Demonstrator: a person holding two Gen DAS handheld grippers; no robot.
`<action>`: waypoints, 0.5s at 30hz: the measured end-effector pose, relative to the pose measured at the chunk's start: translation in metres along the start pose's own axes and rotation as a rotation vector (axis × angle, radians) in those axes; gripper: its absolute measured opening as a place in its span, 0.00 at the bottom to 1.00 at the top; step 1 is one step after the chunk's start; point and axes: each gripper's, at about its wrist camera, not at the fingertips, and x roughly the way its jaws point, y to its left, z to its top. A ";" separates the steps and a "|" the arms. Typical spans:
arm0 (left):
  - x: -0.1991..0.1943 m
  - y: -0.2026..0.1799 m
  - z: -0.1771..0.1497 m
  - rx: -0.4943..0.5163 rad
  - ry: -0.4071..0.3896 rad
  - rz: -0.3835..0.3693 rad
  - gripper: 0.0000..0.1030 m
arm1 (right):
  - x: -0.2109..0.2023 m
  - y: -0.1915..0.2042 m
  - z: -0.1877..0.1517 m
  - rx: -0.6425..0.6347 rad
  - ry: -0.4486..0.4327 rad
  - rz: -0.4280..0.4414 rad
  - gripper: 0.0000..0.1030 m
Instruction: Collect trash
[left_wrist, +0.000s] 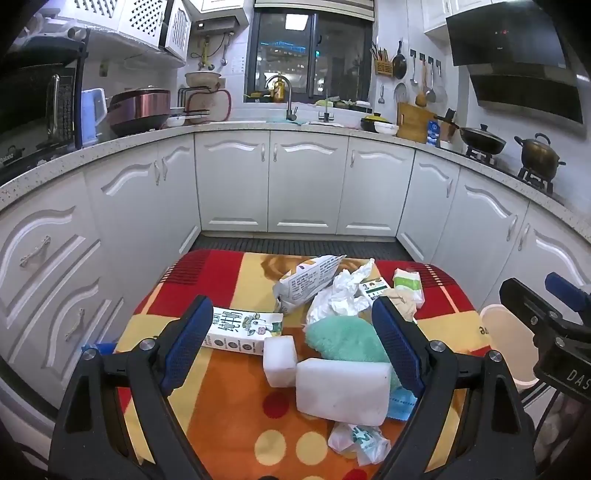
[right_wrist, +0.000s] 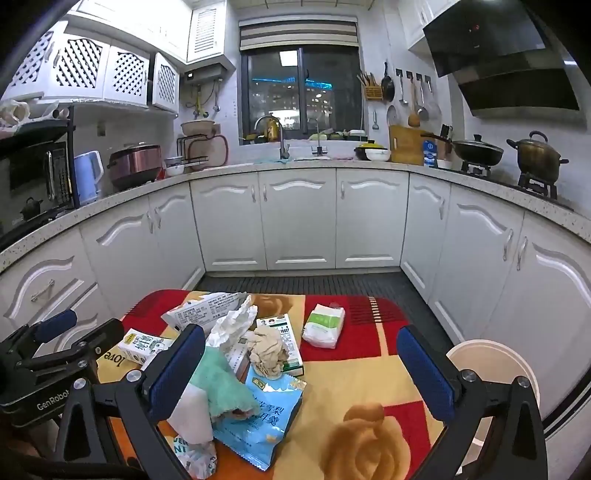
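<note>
Hovering wide open and empty, left claw (left_wrist: 291, 343) and right claw (right_wrist: 303, 373) face trash mid-counter (right_wrist: 369, 373): white foam block (left_wrist: 343, 389) light, stiff, grip its sides; crumpled tissue (left_wrist: 345, 295) soft.

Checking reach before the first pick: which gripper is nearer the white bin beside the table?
Right. The right gripper hangs open with the white bin just past its right finger; the left gripper hovers open over the trash pile, farther away.
</note>
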 end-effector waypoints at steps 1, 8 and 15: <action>0.000 0.000 0.000 -0.001 0.000 -0.001 0.85 | 0.000 0.000 0.000 0.000 0.001 0.002 1.00; 0.002 -0.002 0.000 -0.002 0.001 -0.004 0.85 | 0.001 0.001 -0.001 0.000 0.006 0.006 1.00; 0.003 -0.003 -0.001 0.000 -0.002 -0.008 0.85 | 0.000 -0.003 0.000 0.007 0.010 0.011 1.00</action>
